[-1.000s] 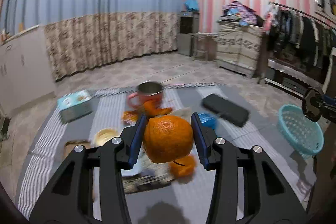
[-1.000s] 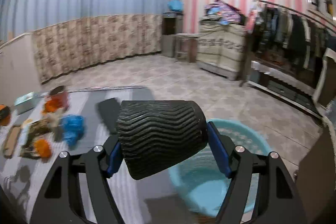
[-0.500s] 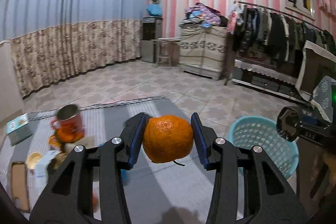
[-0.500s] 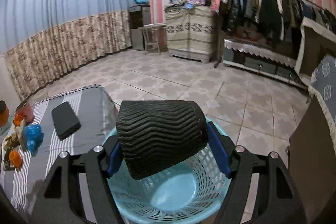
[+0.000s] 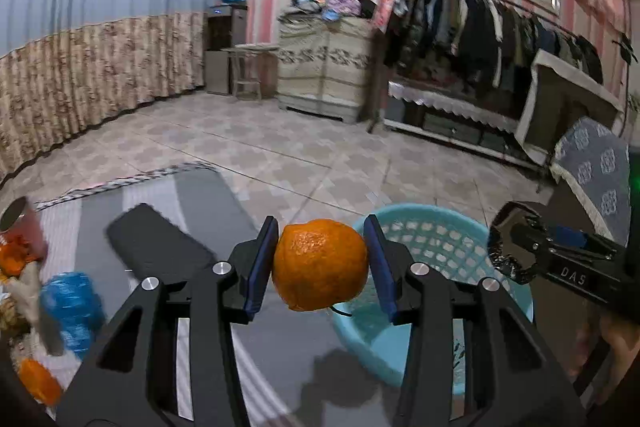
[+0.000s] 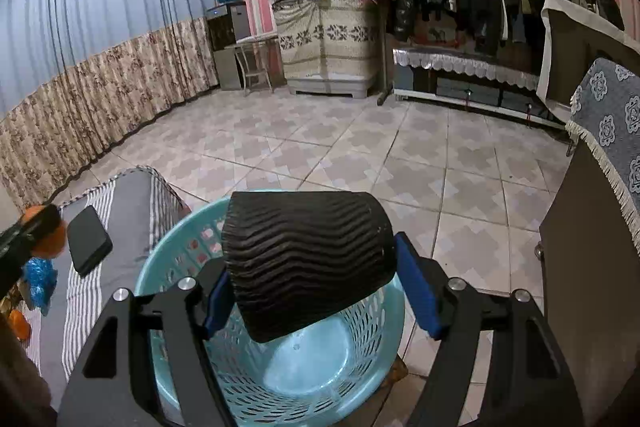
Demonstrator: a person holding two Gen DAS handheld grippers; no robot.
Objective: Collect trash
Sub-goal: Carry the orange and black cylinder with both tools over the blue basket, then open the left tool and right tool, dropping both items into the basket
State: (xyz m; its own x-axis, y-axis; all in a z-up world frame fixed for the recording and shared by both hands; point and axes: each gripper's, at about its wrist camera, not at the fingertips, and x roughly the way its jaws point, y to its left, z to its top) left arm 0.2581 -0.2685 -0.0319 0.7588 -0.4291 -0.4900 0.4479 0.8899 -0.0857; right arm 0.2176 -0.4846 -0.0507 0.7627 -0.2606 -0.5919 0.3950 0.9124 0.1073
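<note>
My left gripper (image 5: 320, 267) is shut on an orange peel ball (image 5: 320, 265) and holds it in the air beside the left rim of the light blue basket (image 5: 432, 231). My right gripper (image 6: 312, 287) is shut on a black ribbed paper cup (image 6: 304, 263), held on its side directly above the basket (image 6: 312, 379), whose inside shows only bare bottom. The right gripper with the cup also shows at the right of the left wrist view (image 5: 516, 247). The left gripper with the peel shows at the left edge of the right wrist view (image 6: 44, 231).
On the grey striped cloth (image 5: 192, 195) lie a black case (image 5: 156, 247), a blue crumpled wrapper (image 5: 72, 307), more orange peel (image 5: 38, 383) and a red mug (image 5: 20, 223). A brown cabinet (image 6: 592, 267) stands right of the basket. Tiled floor lies beyond.
Both grippers swung right from the table clutter toward the basket. The cup now hangs over the basket's middle and the peel has reached its left rim.
</note>
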